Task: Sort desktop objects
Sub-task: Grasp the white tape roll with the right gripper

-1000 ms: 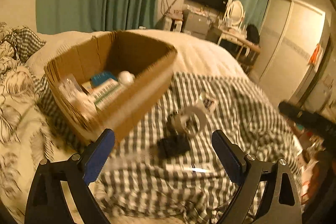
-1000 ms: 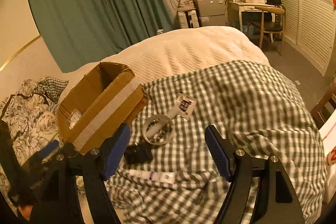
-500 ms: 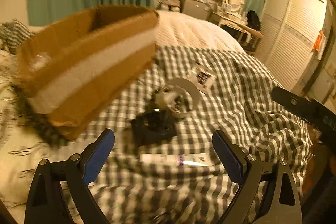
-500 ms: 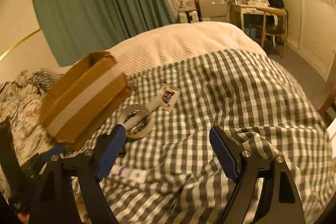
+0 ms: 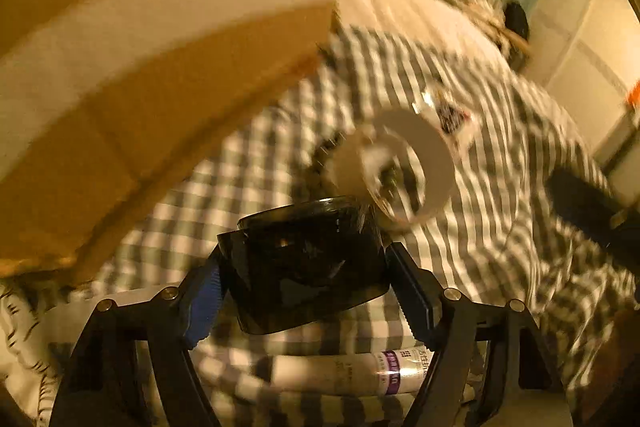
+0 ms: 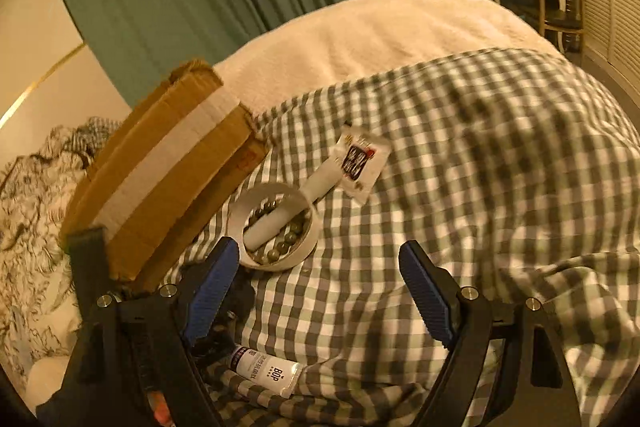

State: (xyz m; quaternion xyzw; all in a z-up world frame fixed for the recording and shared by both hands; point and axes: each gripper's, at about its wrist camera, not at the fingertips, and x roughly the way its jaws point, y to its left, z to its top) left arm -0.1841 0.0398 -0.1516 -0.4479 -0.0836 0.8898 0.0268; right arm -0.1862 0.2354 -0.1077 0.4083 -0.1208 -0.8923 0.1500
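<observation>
My left gripper (image 5: 306, 297) is closed around a dark glossy box (image 5: 304, 259) on the checked blanket; its fingers touch both sides. Behind it lie a white tape ring (image 5: 404, 167) with a white tube and beads inside, and a small printed packet (image 5: 454, 117). A white tube with a purple label (image 5: 348, 373) lies under the gripper. The cardboard box (image 5: 140, 67) looms at the left. My right gripper (image 6: 320, 299) is open and empty above the blanket, near the tape ring (image 6: 276, 227), the packet (image 6: 362, 163) and the labelled tube (image 6: 266, 371).
The cardboard box (image 6: 168, 183) stands on the bed at the left in the right wrist view. A white quilt (image 6: 380, 31) lies behind the checked blanket (image 6: 480, 187). A patterned sheet (image 6: 36, 211) is at far left. Green curtains and a desk stand beyond.
My left gripper moved down and forward to the dark box and closed on it. My right gripper shifted slightly closer to the tape ring and stayed open.
</observation>
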